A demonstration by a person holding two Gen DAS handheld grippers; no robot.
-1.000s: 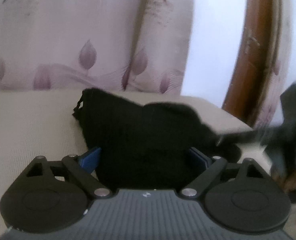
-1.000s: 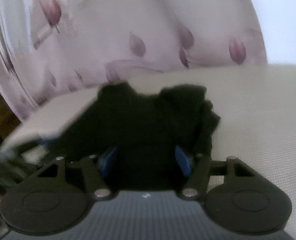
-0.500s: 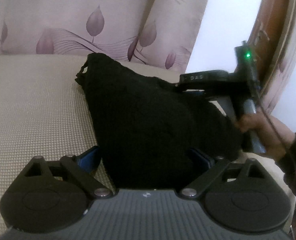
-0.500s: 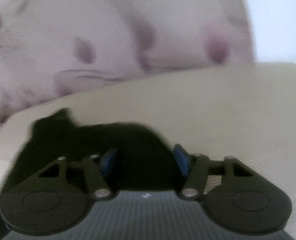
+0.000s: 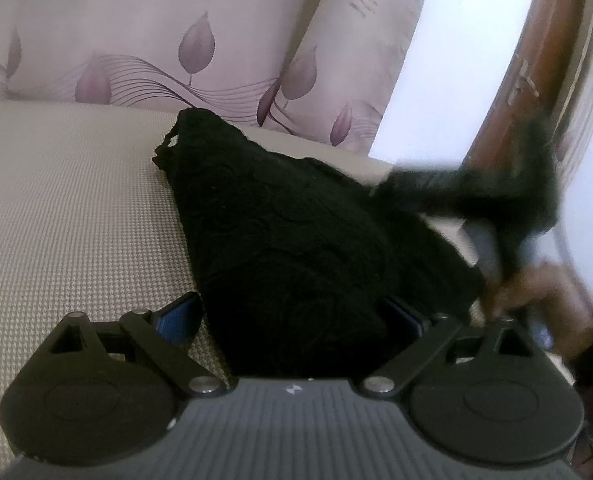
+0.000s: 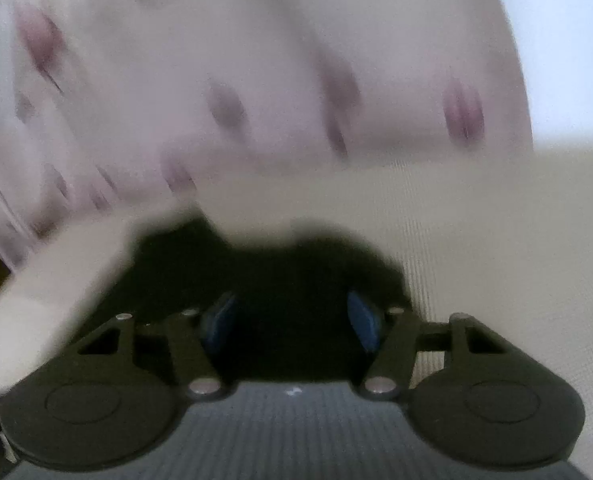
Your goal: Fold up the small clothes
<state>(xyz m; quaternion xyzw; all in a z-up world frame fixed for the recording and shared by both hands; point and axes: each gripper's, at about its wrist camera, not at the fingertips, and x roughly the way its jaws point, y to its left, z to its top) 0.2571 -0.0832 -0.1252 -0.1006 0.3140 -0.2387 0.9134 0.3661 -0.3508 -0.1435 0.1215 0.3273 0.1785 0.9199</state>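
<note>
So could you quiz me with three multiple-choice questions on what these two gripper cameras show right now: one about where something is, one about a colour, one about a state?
1. Where does the black knitted garment lie?
A. on the beige woven cushion
B. on a wooden floor
C. in a basket

2. What colour are the pads on the left gripper fingers?
A. red
B. blue
C. white

3. How does the right-wrist view look?
A. sharp and steady
B. fully dark
C. smeared by motion blur

Answers:
1 A, the dark cloth rests on the cushion in front of the leaf-patterned fabric.
2 B, blue pads show on either side of the cloth.
3 C, the backdrop and the right gripper with the cloth between its fingers are blurred.
</note>
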